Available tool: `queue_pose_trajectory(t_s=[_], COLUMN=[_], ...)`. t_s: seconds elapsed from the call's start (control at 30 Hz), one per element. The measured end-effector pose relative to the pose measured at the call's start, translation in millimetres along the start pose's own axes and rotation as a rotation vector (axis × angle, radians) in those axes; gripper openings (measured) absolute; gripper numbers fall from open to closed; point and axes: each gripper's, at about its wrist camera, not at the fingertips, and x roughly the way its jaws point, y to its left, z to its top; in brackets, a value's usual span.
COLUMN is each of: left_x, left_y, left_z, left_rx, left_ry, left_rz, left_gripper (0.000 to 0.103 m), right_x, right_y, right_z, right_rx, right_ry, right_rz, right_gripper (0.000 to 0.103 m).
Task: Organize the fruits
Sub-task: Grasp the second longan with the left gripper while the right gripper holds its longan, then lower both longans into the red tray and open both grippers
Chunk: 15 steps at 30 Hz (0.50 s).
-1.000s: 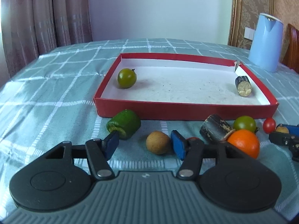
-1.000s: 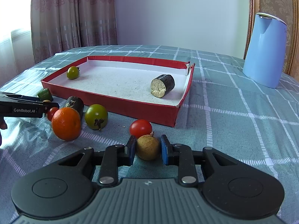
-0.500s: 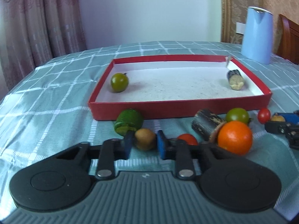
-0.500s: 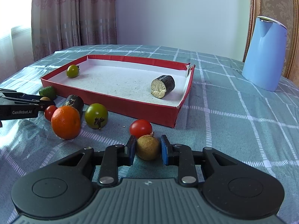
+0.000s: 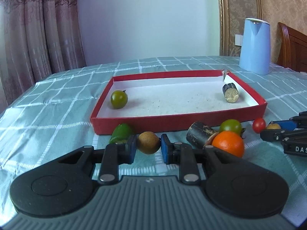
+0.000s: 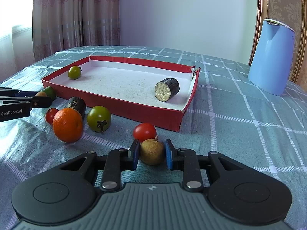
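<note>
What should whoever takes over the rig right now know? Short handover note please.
Left gripper: shut on a brown longan, near the red tray's front wall.
Right gripper: shut on a second longan, on the cloth beside a red cherry tomato.
In the tray: one green tomato and one dark cut cylinder.
Outside it: orange, another green tomato, second dark cylinder, small red tomato, green piece.
Left to do: move both longans, then the rest, into the tray.
</note>
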Motion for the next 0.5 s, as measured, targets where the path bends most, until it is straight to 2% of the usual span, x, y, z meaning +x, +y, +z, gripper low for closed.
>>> queue_pose_trajectory(t_s=[0.33,0.5], left_x=[13.2,22.8], left_y=[4.3,4.8], left_z=[13.8,24.9], left_rx=[-0.038,-0.033], left_ry=[0.009,0.0], left_rz=[0.001,0.022], left_gripper=[0.024,0.024], right_x=[-5.8,-6.5], right_y=[-11.0,-10.8], right_z=[5.4,21.2], right_rx=[0.05,0.038], right_ry=[-0.037,-0.074], right_rz=[0.007,-0.007], right_gripper=[0.027,0.027])
